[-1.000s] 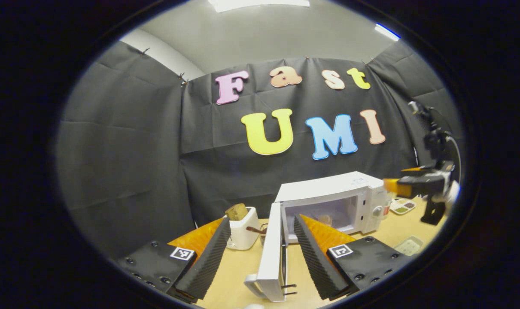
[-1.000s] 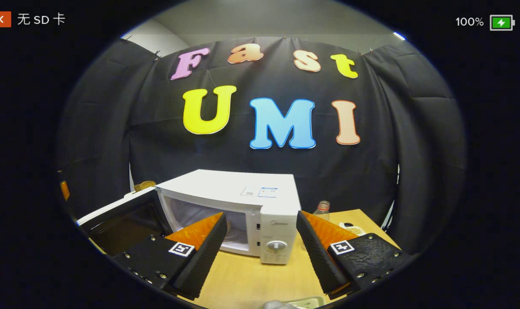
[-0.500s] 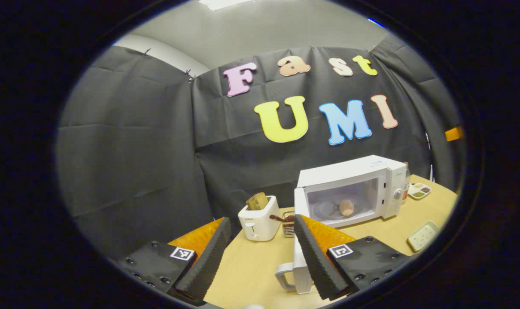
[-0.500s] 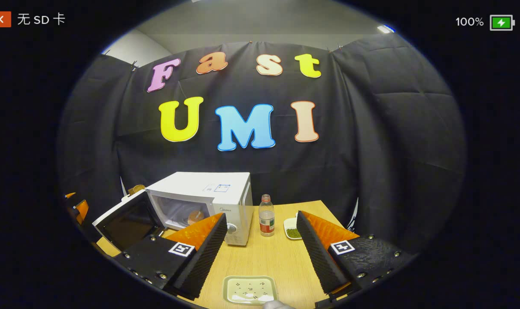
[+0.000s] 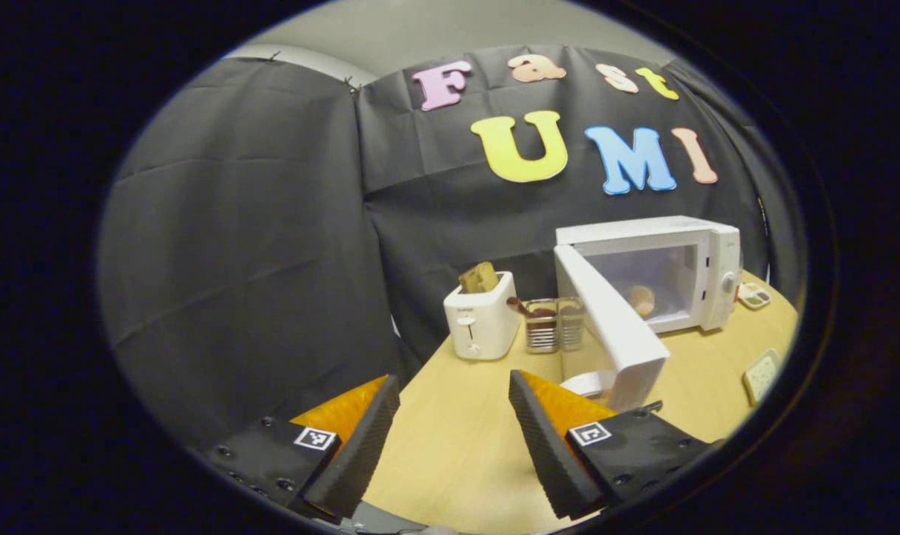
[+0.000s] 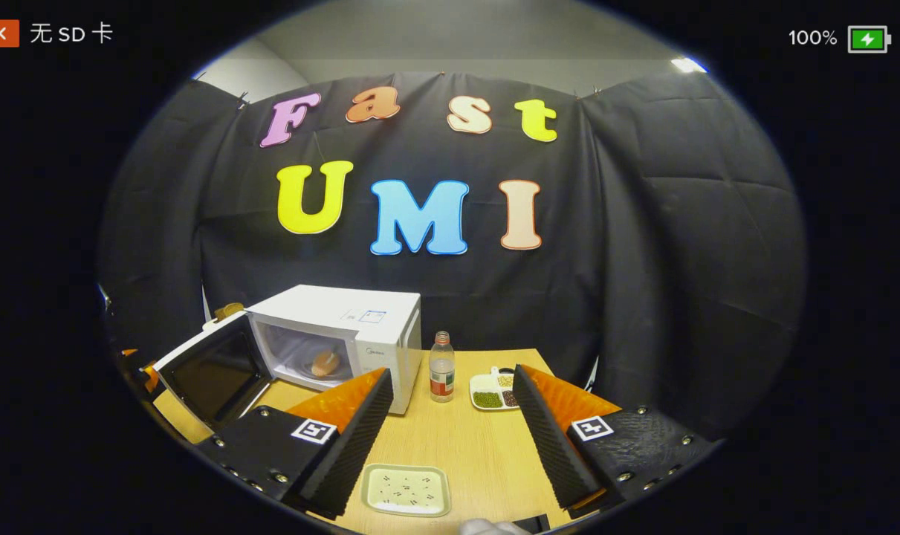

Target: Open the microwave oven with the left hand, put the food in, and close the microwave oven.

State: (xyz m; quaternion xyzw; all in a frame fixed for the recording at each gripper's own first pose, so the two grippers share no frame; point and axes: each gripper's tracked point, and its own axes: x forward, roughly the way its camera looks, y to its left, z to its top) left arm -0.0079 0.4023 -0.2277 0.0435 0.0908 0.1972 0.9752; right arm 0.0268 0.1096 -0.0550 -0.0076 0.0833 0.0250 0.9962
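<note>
White microwave (image 5: 672, 260) on table, door (image 5: 609, 323) ajar, food (image 5: 640, 300) inside. Left gripper (image 5: 453, 438) and right gripper (image 6: 450, 438) both wide, empty. Push door's outer face with left, steady swing until latched.

Black creased cloth (image 6: 643, 245) hangs as the booth's wall behind and to both sides of the light wooden table (image 6: 464, 446), pinned along its top edge beneath a pale grey wall (image 6: 450, 37), with a ceiling light (image 6: 686, 65) glowing above the table's right side
</note>
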